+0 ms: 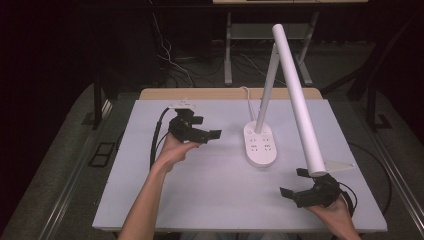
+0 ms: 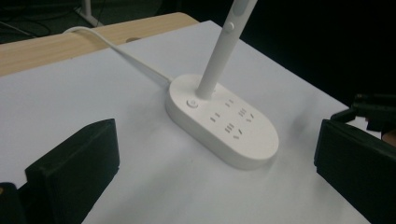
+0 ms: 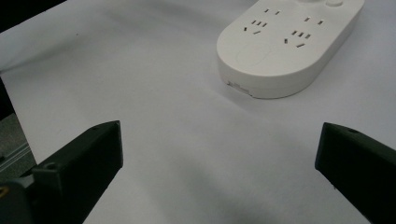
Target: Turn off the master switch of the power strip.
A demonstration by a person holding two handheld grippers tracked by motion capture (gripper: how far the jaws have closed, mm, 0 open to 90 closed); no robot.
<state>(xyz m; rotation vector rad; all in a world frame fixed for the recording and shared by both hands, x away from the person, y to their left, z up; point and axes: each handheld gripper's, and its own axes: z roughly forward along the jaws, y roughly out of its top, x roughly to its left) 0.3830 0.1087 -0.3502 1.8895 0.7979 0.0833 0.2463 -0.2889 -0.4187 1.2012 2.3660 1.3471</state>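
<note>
The left gripper (image 1: 202,127) is held above the left part of the table (image 1: 210,200), its jaws spread wide with nothing between them. It points toward the lamp base (image 1: 261,144), which stands a little to its right, apart from it. The right gripper (image 1: 294,183) is near the front right corner, jaws also wide apart and empty. The white oval base carries sockets, and the lamp arm (image 1: 299,100) leans forward over the right gripper. A white cable (image 2: 116,49) runs from the base to the far edge.
</note>
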